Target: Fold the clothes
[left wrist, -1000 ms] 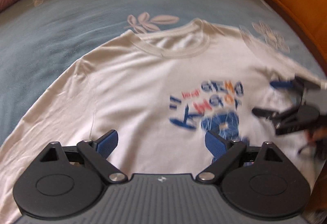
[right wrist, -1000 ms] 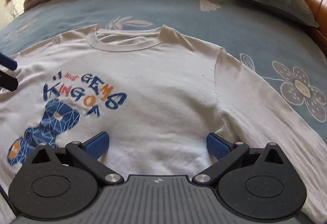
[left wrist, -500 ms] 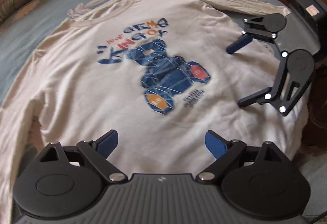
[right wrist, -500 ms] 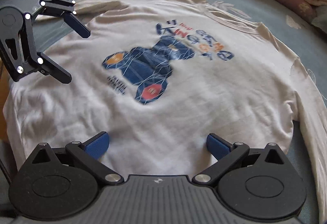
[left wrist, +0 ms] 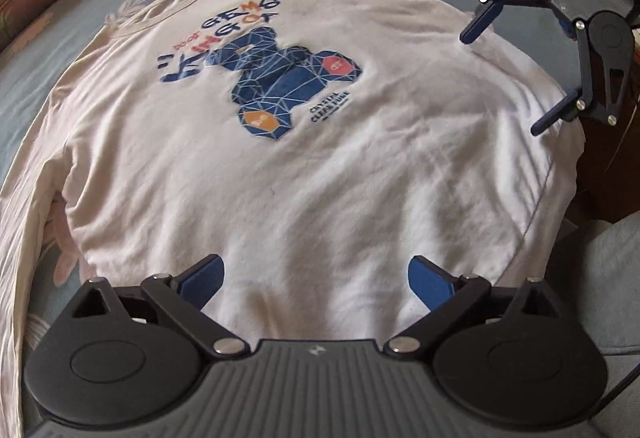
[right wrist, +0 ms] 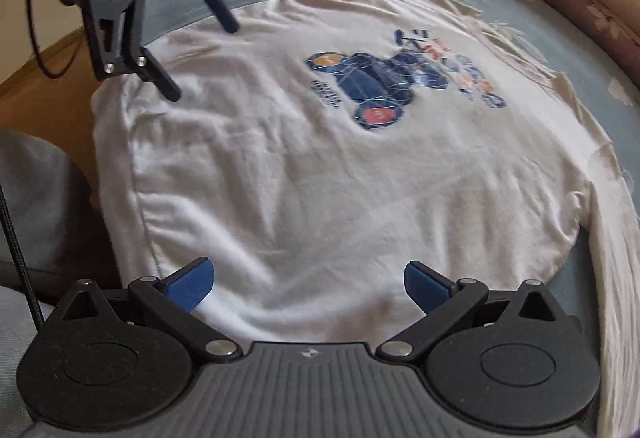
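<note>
The shirt (left wrist: 304, 166) lay flat on the bed (left wrist: 36, 70), its neck at the far end. The left gripper (left wrist: 316, 278) was over the near left part, and the right gripper (right wrist: 308, 282) over the near right part.

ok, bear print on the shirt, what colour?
Mostly dark blue bear print, with orange and red patches; clearest in left wrist view.
</note>
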The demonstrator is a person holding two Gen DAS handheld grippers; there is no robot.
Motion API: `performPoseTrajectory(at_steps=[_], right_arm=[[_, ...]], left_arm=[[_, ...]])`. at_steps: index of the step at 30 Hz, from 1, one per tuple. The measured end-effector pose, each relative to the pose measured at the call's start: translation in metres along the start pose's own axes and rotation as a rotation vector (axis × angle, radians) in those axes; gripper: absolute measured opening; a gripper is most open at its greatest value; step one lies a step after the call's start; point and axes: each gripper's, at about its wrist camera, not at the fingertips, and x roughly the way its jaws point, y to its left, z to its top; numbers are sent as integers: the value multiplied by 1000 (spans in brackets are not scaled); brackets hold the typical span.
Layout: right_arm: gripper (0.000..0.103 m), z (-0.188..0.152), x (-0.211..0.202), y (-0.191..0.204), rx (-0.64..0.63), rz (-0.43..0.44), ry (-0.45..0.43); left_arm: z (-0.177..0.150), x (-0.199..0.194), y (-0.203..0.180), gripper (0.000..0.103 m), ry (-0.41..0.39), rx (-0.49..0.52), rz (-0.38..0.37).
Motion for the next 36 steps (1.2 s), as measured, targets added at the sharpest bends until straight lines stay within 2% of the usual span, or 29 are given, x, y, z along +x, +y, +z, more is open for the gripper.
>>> performPoseTrajectory(at_steps=[2,3,5,9,10,12,14,17,23,27,29,32,36], right_arm=[[103,-9,5,5,-2,16,23],[103,-17,1,5,9,9,2],[103,-31,-6,-1,64,14,25],[103,-46,-19,6,-3,-15,115],[103,-45,-21,7,-8,-18,128],[103,-35,-24,6,-2,-32,98],[103,-20,-21,4,7,-52,32],[103,-1,-6,-2,25,-55,-11],[103,-28,-9,-8,76,-39,32],[103,-35,-13,-8,63,-37,75],[103,-23,-14,-8,46,-58,70],[103,3,-13,-16,26,-88,-29],[103,38,8,-29,34,-110,-113]], left_arm=[[-6,3,-1,98,20,-6,-6],[-12,2,0,98,28,-14,-4],[-24,0,2,101,43,-32,1],[-32,-6,7,100,96,-62,2],[-29,-8,7,100,86,-58,5],[-20,-11,7,100,40,-43,14],[-7,-6,6,100,9,-20,22],[4,4,5,100,-3,0,8],[-29,-1,14,101,71,-44,8],[-27,-9,19,101,107,-66,28],[-15,-15,25,101,51,-62,61],[11,-14,42,101,-46,-40,90],[50,8,28,101,-138,-13,62]])
